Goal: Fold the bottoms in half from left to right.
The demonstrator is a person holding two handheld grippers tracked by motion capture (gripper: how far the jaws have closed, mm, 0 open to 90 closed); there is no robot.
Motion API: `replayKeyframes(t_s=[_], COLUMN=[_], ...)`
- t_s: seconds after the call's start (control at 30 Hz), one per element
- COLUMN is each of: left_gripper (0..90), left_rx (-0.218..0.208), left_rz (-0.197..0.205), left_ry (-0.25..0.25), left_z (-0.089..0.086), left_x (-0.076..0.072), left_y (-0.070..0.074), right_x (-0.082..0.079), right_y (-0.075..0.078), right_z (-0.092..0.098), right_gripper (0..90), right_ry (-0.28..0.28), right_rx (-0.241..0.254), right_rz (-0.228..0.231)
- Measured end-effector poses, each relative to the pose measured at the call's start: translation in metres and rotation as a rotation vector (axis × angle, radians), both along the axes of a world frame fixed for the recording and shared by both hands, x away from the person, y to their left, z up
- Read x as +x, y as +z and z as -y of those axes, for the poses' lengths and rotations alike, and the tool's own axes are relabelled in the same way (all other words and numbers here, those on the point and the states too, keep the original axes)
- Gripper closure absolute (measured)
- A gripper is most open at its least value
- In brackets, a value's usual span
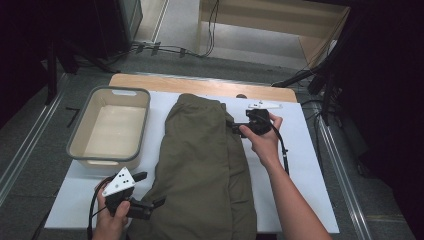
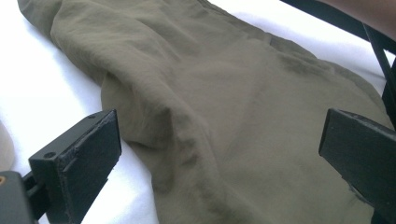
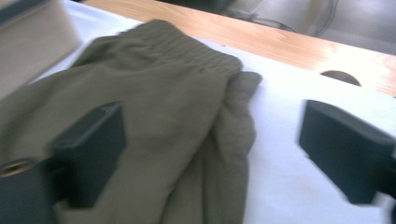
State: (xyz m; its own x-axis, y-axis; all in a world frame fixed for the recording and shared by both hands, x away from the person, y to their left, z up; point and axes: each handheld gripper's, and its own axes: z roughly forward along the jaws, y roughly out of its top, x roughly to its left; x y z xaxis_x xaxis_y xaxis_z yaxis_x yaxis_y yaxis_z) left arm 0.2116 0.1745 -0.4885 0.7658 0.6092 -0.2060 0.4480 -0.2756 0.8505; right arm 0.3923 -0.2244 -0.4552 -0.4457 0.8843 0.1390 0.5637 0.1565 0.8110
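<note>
An olive-green pair of trousers [image 1: 200, 160] lies folded lengthwise down the middle of the white table cover [image 1: 310, 175], its elastic waistband [image 3: 187, 49] at the far end. My left gripper [image 1: 151, 188] sits at the near left, jaws wide apart and pointing at the cloth's left edge. In the left gripper view the wrinkled fabric [image 2: 233, 116] spreads between and beyond the jaws, untouched. My right gripper [image 1: 229, 117] hovers at the trousers' far right edge, just below the waistband. Its jaws stand apart, one over the cloth [image 3: 163, 107] and one over the white cover.
A beige plastic basin [image 1: 80, 150] with a grey rim stands empty at the left of the table. The wooden table edge [image 1: 200, 85] runs along the far side, with a round hole [image 3: 341, 77] in it. Cables lie on the floor beyond.
</note>
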Motion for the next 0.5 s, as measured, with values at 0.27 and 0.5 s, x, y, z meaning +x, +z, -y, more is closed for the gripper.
replayKeyframes(t_s=[0.27,0.5], left_gripper=[0.0,0.0], left_rx=[-0.002,0.005], left_rz=[-0.005,-0.015], left_ry=[0.0,-0.014], left_z=[0.0,0.002], left_x=[0.0,0.001], left_y=[-0.001,-0.004], right_x=[0.038,0.065], right_y=[-0.015,-0.027], right_z=[-0.005,-0.009], right_gripper=[39.8,49.7], right_ry=[-0.094,-0.08], right_rx=[-0.047,-0.035], right_rz=[-0.068,-0.111])
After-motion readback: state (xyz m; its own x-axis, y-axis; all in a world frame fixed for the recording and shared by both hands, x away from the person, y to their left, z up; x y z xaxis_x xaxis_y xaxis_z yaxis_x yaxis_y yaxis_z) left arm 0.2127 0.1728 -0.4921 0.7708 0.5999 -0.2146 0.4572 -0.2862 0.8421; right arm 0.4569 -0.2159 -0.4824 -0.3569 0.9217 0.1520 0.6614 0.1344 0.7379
